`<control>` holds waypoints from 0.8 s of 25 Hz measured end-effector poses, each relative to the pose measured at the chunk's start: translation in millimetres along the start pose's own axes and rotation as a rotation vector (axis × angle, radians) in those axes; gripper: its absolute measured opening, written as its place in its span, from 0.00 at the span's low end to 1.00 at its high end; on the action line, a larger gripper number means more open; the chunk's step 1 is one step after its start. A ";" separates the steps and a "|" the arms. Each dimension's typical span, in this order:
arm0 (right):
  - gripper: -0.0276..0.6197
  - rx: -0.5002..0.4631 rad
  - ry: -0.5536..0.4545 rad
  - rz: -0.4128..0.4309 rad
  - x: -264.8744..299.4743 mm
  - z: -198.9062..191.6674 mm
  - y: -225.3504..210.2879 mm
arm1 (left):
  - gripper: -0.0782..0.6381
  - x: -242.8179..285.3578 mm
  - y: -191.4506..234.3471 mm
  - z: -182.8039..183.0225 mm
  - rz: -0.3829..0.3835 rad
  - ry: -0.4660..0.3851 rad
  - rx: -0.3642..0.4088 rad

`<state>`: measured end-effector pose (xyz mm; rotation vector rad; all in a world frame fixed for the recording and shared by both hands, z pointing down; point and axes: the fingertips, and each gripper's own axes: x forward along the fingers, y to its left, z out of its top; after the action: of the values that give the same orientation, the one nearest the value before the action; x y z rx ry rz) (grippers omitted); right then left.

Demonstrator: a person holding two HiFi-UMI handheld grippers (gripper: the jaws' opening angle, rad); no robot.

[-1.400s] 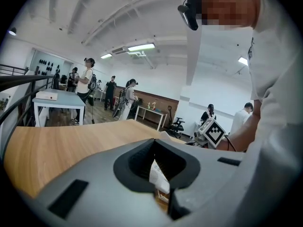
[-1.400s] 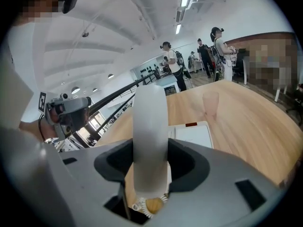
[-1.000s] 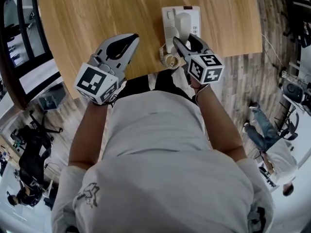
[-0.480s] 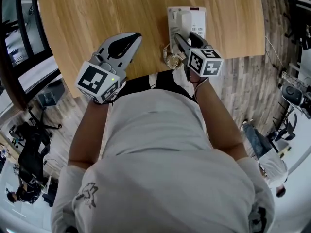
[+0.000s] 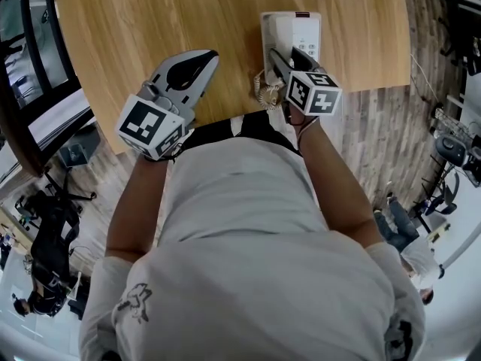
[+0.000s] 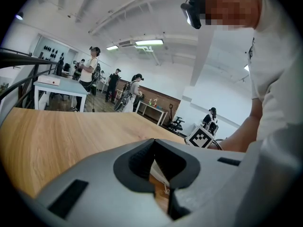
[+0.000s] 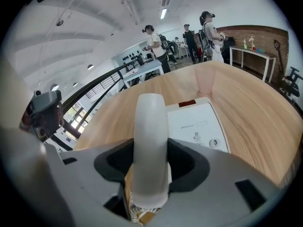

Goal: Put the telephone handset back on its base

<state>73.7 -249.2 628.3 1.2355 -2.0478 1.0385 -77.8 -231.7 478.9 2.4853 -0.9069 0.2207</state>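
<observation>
- The fingers of the right gripper are closed on the white handset, one on each side of its lower half. The handset's rounded upper end sticks out past the fingertips.
- The handset points along the left side of the base, whose button panel lies just to the right of the fingers and beyond them. From the head view the handset sits over the base's cradle side. Whether it is fully seated or just above it cannot be told.
- The curly cord bunches below and behind the fingers, at the near end of the base.
- Judged from this, the task is nearly done: the handset is lined up with the base. What looks left is to settle it into the cradle, let the fingers open, and draw the gripper back without snagging the cord.
- The left gripper rests well to the left of the right fingers. Its fingers are closed together with nothing between them.
- Both the base and the left gripper are on a pale wooden table with a rounded edge. The table is bare around the fingers.
- The room beyond is large and bright, with a white ceiling, strip lights, a dark railing, a brick wall, other tables and several people standing. The floor is grey planks.
</observation>
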 end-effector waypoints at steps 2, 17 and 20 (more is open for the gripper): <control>0.39 0.003 0.003 -0.013 2.3 -0.5 -1.3 | 0.12 -0.5 1.4 0.2 -0.006 0.000 0.001; 0.39 -0.070 0.029 -0.134 15.0 -9.2 -7.4 | 0.12 0.1 12.6 -2.2 -0.018 0.002 -0.015; 0.39 -0.100 0.038 -0.155 16.8 -9.5 -6.3 | 0.12 0.9 12.1 -1.9 -0.020 0.003 -0.017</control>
<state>72.3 -251.5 648.5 1.2898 -1.9174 0.8711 -84.8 -239.3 485.4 2.4766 -0.8794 0.2092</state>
